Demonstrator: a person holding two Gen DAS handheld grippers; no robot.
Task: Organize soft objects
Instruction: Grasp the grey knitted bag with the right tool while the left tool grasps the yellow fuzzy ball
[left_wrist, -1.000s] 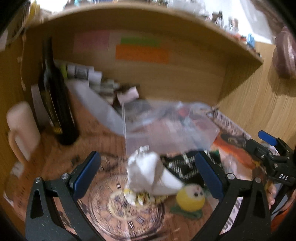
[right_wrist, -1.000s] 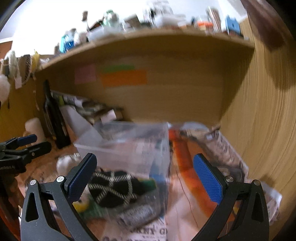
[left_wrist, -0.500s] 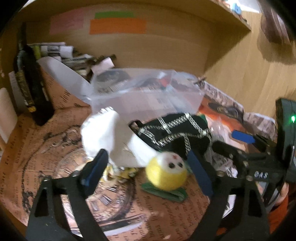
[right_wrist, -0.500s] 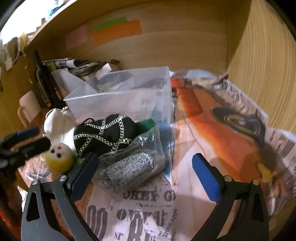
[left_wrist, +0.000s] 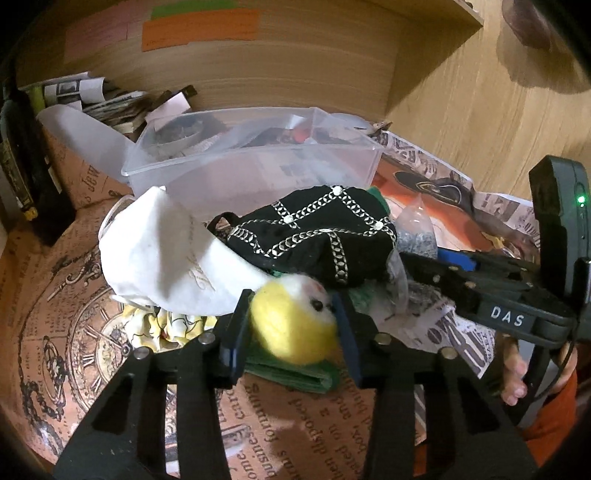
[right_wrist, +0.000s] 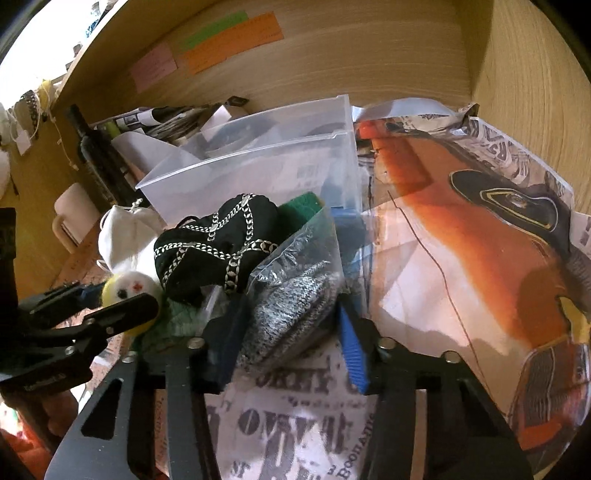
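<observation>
Left gripper (left_wrist: 291, 325): you are closing its two fingers on the yellow felt ball toy (left_wrist: 295, 321), one pad pressing each side; the toy is sitting over a folded green cloth (left_wrist: 295, 376) on the printed paper covering the worktop (left_wrist: 74, 350).

Right gripper (right_wrist: 291, 339): you are holding it narrowed around the grey knit item in a clear bag (right_wrist: 295, 306), a blue pad lying against each side; whether the pads are actually squeezing it, I cannot tell.

White cloth pouch (left_wrist: 166, 251): lying just behind the toy, touching it, toward the left of the pile.

Black pouch with silver chain pattern (left_wrist: 317, 236): resting between the white pouch and the bagged knit, leaning on both.

Yellow-patterned cloth (left_wrist: 159, 325): poking out under the white pouch.

Clear plastic bin (left_wrist: 255, 147): standing behind the pile, toward the worktop's back edge, its near wall just beside the black pouch.

Dark bottle (left_wrist: 22, 166): standing upright at the worktop's left edge, well apart from the pile.

Coloured paper notes (left_wrist: 199, 22): sticking to the wooden back panel.
</observation>
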